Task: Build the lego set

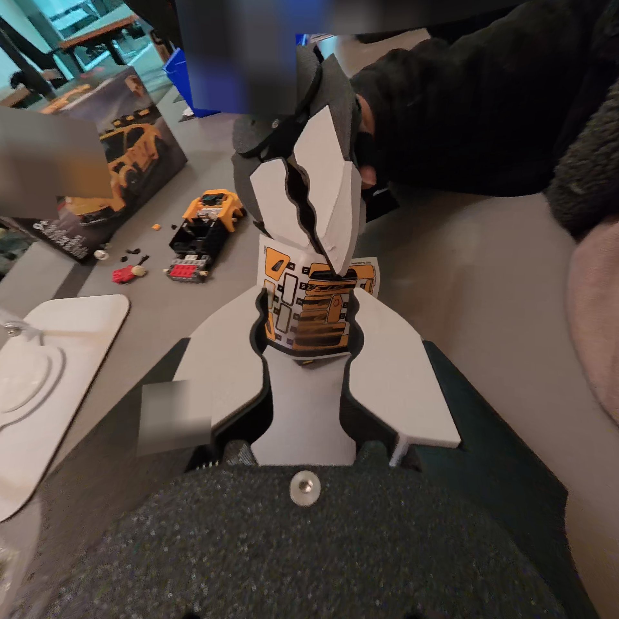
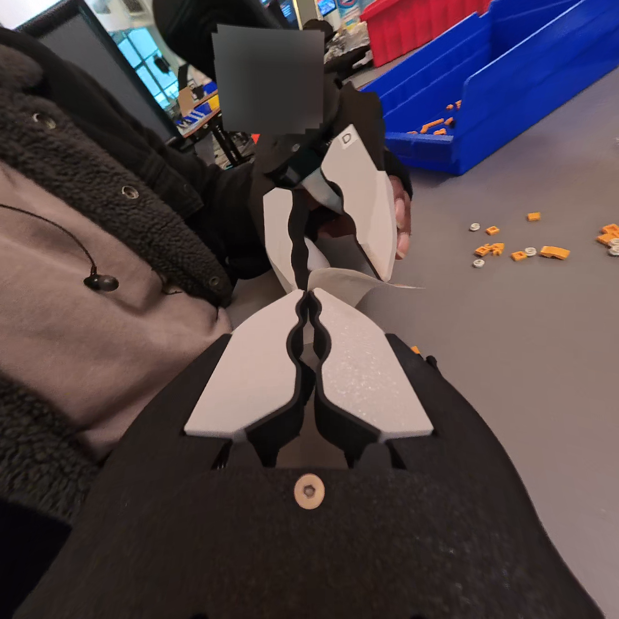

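Note:
A sticker sheet (image 1: 308, 318) with orange and black stickers hangs between my two grippers above the grey table. My left gripper (image 1: 308, 298) is open, its white fingers wide apart on either side of the sheet. My right gripper (image 1: 335, 271) comes in from above and is shut on the sheet's upper part. In the right wrist view my right gripper (image 2: 308, 294) is shut at the edge of the sheet's curled white back (image 2: 338, 278). The left gripper (image 2: 340, 281) faces it with its jaws apart. A partly built orange and black car (image 1: 204, 234) lies on the table behind.
The set's box (image 1: 130, 157) stands at the back left, with loose small pieces (image 1: 129, 273) in front of it. A white board (image 1: 67, 351) lies at the left. Blue bins (image 2: 502, 110) and scattered orange pieces (image 2: 522, 249) lie to the right. A person's jacket (image 2: 83, 201) fills the left. My left and right fingertips are right by each other.

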### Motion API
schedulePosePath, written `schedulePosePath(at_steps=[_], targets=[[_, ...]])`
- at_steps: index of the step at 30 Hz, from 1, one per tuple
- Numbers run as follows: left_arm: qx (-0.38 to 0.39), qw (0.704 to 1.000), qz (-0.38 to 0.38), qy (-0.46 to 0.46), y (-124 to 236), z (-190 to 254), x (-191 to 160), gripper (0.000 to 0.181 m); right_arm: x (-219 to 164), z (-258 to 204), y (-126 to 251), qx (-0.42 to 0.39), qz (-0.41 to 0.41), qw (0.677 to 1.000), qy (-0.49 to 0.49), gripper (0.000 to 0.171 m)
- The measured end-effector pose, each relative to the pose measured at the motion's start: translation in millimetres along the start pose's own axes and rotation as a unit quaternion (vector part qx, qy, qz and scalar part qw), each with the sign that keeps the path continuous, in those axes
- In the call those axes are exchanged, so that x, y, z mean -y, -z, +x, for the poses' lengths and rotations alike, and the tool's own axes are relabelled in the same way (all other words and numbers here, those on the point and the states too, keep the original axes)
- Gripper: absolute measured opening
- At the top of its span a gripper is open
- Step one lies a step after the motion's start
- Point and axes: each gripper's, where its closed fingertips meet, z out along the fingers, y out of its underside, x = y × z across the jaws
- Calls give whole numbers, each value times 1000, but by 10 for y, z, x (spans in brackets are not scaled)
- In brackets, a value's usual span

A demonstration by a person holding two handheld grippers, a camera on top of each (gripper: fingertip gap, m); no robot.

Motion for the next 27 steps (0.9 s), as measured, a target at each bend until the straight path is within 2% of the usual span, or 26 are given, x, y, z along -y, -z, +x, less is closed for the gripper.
schedulePosePath(at_steps=[5,10,17,21,23,27], targets=[[-47,998,8,29,-5,116,6,51,-24,-121,2,36,-6,999,11,0],[-85,994,21,57,-4,203,21,50,-53,-237,-3,71,-11,997,16,0],[-148,981,43,115,14,334,76,17,11,-205,26,77,14,997,-9,0],[-175,971,59,150,32,359,114,12,63,-197,36,76,29,996,-19,0],[-189,963,75,179,49,350,150,1,110,-171,54,70,43,996,-25,0],[-219,929,125,272,120,242,256,0,179,-88,119,46,64,997,-27,7]])
